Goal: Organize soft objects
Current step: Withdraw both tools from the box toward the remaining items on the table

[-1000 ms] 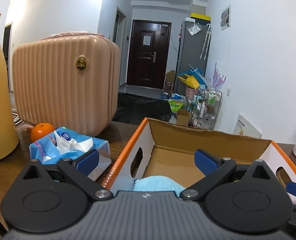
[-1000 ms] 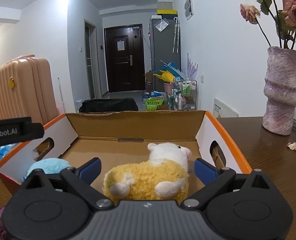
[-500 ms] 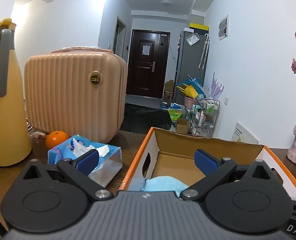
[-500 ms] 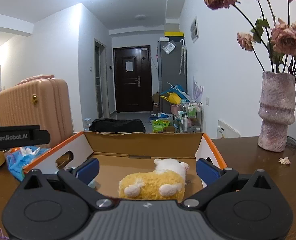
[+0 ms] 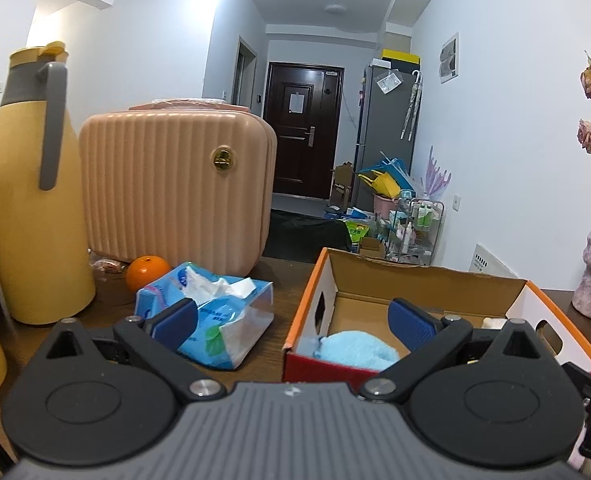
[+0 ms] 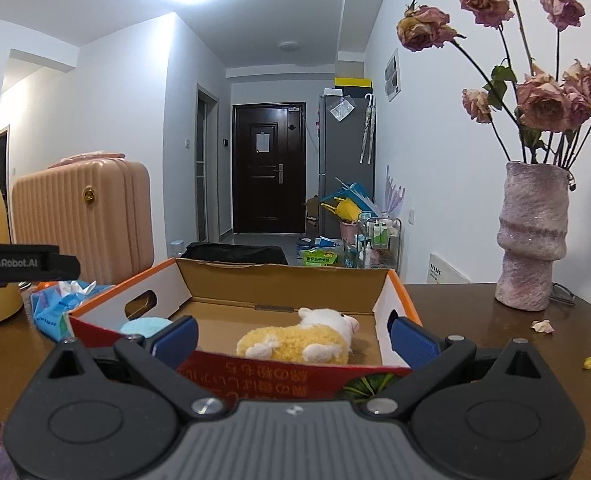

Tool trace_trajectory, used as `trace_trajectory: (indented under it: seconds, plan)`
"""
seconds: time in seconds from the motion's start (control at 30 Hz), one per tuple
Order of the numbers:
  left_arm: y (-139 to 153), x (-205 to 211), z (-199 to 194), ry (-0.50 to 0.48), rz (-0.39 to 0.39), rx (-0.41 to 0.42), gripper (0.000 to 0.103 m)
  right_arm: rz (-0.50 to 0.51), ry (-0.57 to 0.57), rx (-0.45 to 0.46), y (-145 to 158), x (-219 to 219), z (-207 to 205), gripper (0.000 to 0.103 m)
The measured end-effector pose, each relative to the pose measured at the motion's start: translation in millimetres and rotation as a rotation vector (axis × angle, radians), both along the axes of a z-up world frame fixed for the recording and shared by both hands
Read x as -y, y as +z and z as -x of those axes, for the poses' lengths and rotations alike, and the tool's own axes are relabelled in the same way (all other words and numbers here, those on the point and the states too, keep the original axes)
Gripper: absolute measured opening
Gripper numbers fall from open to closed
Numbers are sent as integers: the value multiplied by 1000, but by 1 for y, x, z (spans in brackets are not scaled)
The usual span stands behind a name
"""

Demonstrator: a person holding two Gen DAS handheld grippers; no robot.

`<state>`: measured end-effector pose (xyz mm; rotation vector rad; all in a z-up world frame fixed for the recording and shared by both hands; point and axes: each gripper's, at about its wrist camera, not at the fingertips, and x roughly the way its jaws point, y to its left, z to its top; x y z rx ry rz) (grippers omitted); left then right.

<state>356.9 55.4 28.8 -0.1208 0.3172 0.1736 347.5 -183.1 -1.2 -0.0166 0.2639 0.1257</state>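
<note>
Grippers: both spread wide, nothing between the fingers, nothing touched.
Left gripper: blue pads far apart; held above the tabletop, in front of the box's near left corner. Left pad overlaps the tissue pack in view, right pad overlaps the box interior; no contact visible with either.
Right gripper: open to the same width; held in front of the box's red near wall, pads at about rim height. Left gripper's body shows at the left edge of this view.
Box: open cardboard, orange rim, white side walls with hand holes, red front panel with print; sits on the tabletop.
Blue plush: inside the box, against the near left corner.
Sheep: yellow plush with white head and feet, lying on its side on the box floor, right half, head toward the right wall.
Tissue pack: blue, a tissue sticking out of the top; left of the box, apart from it.
Orange: behind the tissue pack, at the foot of the pink case.
Jug: yellow with grey handle, far left.
Vase: pink, dried roses, right of the box, well apart.
Tabletop: dark wood; a few petal scraps right of the box.
</note>
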Motion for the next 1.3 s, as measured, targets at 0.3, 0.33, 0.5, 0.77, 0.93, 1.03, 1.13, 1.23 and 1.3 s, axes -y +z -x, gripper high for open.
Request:
trace_trajectory:
  seconds: [0.3,0.33,0.5,0.77,0.93,1.03,1.13,1.23,1.3]
  plan:
    - [-1,-7,30,-1,-11,-6,103,24,-3,4,-3,6,30,103]
    - [-1,-8,33,-3,-14,-7,103,29,-3,6,-3,6,34,103]
    - [-3,-8,51,-13,-24,-11,103,46,-2,15,-4,9,51,103]
    - [-4,-8,85,-34,-35,-5,103,53,2,18,-6,13,74,103]
    - [-9,-6,102,-62,-38,-19,103,56,16,11,-9,15,91,103]
    - [-11,-5,109,-75,-42,-30,103,52,28,4,-9,16,101,103]
    - [-13,-3,116,-84,-41,-39,103,47,40,-6,-10,18,108,103]
    - [-17,-3,122,-94,-42,-57,103,52,45,-14,-11,18,114,103]
    - [-19,-4,125,-98,-42,-68,103,56,49,-19,-12,17,118,103]
